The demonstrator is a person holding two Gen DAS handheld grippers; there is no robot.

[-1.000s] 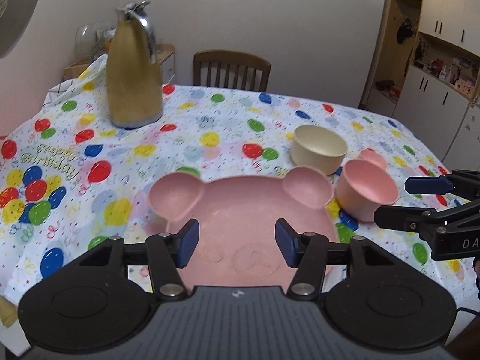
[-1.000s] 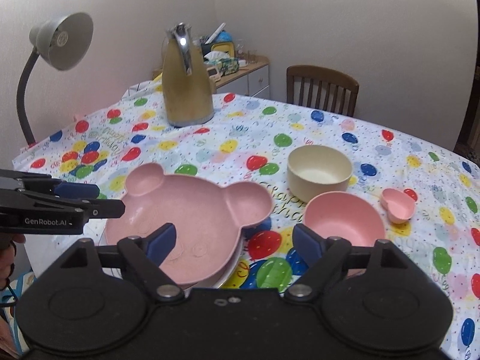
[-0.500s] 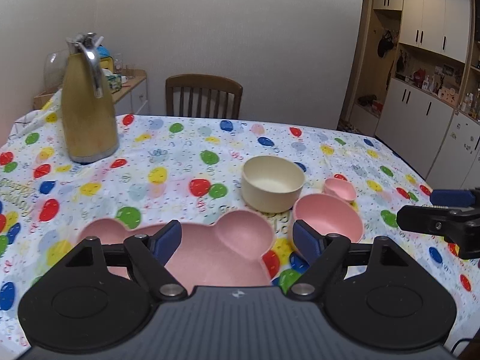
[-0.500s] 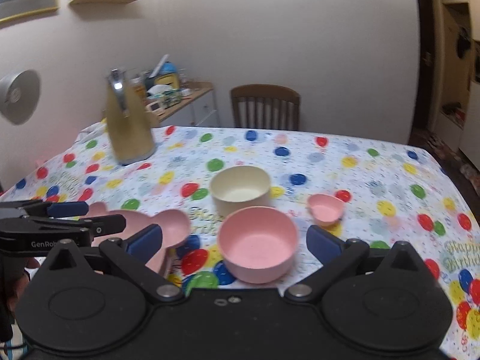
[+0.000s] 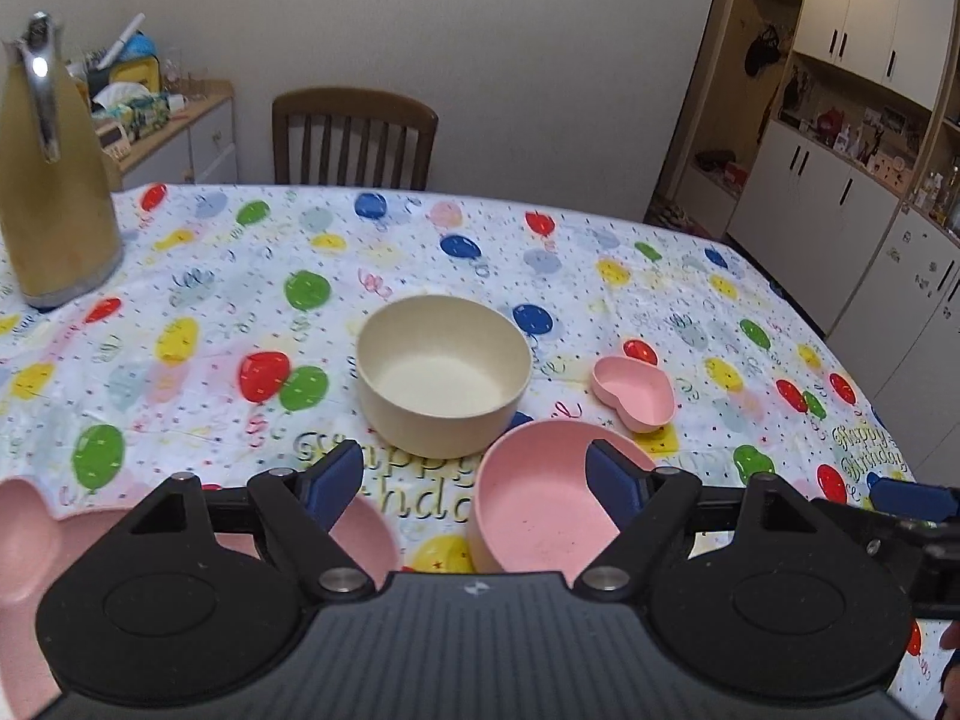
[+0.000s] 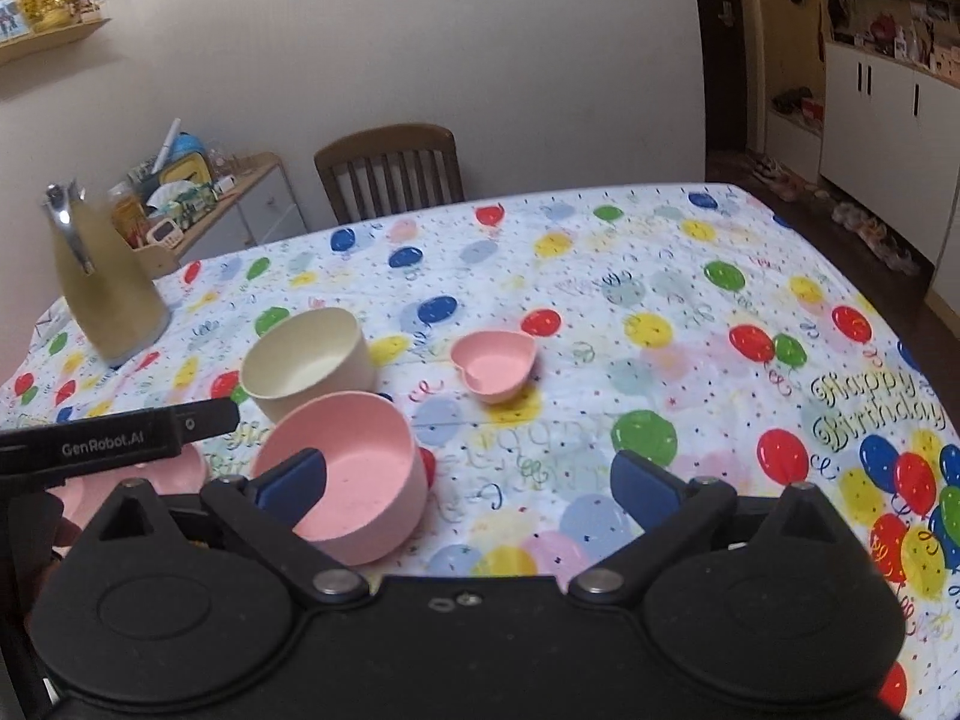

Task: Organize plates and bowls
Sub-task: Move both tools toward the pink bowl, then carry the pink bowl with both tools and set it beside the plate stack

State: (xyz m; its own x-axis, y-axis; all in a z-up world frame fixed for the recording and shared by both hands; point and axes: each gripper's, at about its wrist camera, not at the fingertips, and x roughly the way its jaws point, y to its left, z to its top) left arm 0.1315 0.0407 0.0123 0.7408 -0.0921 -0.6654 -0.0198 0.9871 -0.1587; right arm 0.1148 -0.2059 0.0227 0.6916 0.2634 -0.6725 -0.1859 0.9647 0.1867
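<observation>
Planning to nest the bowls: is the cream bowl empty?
Empty: the cream bowl stands upright, its bare inside bottom visible in both views.

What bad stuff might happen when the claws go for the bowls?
1. The pink bowl sits right against the cream bowl. A claw closing on one might shove the other.
2. Both claws, the left claw and right claw, are open near that same pink bowl, so they might bump each other.
3. The little heart dish looks light and could slide on the tablecloth.

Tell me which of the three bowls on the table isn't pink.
The cream bowl, round and deep, behind the round pink bowl. The heart-shaped dish to its right is pink too.
</observation>
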